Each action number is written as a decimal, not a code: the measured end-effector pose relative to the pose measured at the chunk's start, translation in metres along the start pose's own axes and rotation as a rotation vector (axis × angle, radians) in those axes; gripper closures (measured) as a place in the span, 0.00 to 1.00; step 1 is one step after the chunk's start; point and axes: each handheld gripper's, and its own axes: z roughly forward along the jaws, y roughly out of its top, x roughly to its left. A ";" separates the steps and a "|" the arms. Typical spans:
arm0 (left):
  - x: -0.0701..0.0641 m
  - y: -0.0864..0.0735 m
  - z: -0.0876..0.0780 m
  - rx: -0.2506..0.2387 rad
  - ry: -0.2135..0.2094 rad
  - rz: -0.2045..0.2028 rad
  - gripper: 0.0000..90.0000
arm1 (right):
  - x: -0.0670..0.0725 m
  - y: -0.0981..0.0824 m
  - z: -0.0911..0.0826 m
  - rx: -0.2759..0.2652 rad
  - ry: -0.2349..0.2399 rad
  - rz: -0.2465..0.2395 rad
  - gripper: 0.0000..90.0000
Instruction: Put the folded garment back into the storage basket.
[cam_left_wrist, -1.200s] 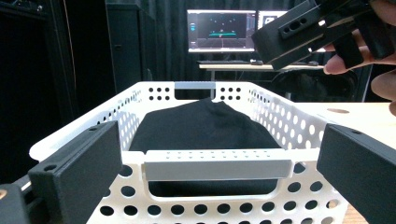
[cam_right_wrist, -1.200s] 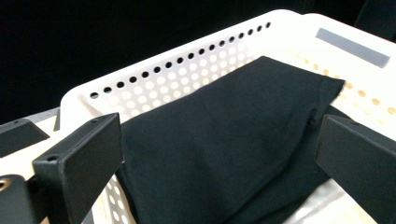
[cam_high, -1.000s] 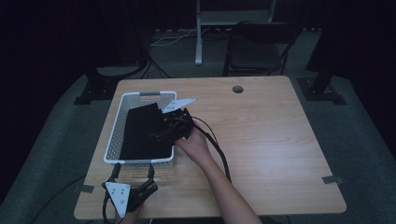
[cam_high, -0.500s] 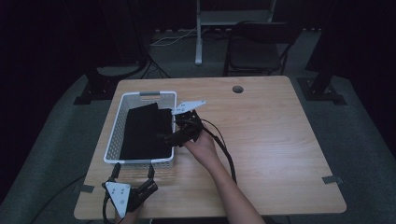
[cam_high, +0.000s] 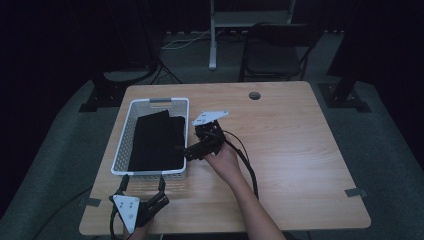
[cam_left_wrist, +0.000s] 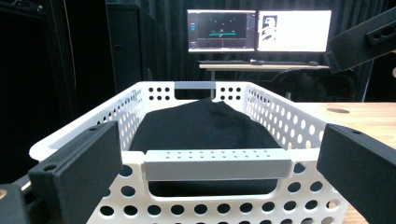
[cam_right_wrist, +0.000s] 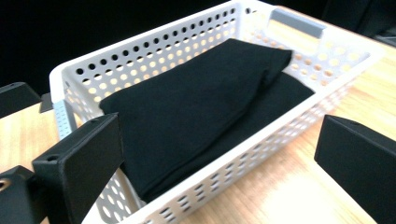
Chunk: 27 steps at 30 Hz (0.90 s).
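At table's 9 o'clock: black cloth (cam_high: 156, 142) folded in white basket (cam_high: 150, 103).
R tongs (cam_high: 183, 150) at basket's 3 o'clock, L tongs (cam_high: 142, 183) at 6; both released, empty.

Black grippers (cam_high: 200, 147) with grey triangular plates, black cables.

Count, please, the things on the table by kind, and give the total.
White perforated basket: 1
Black folded cloth, lying in the basket: 1
Hand-held grippers, left gripper and right gripper, both with fingers apart: 2
Total: 4
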 end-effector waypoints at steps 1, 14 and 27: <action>0.000 0.000 0.000 0.000 0.000 0.000 0.01 | 0.000 -0.001 -0.002 -0.005 -0.005 0.001 0.01; 0.000 0.000 0.000 0.003 0.000 0.002 0.01 | -0.002 -0.012 -0.020 -0.003 -0.036 0.006 0.01; 0.000 0.000 0.000 0.004 0.001 0.002 0.01 | -0.007 -0.024 -0.040 -0.006 -0.067 0.020 0.01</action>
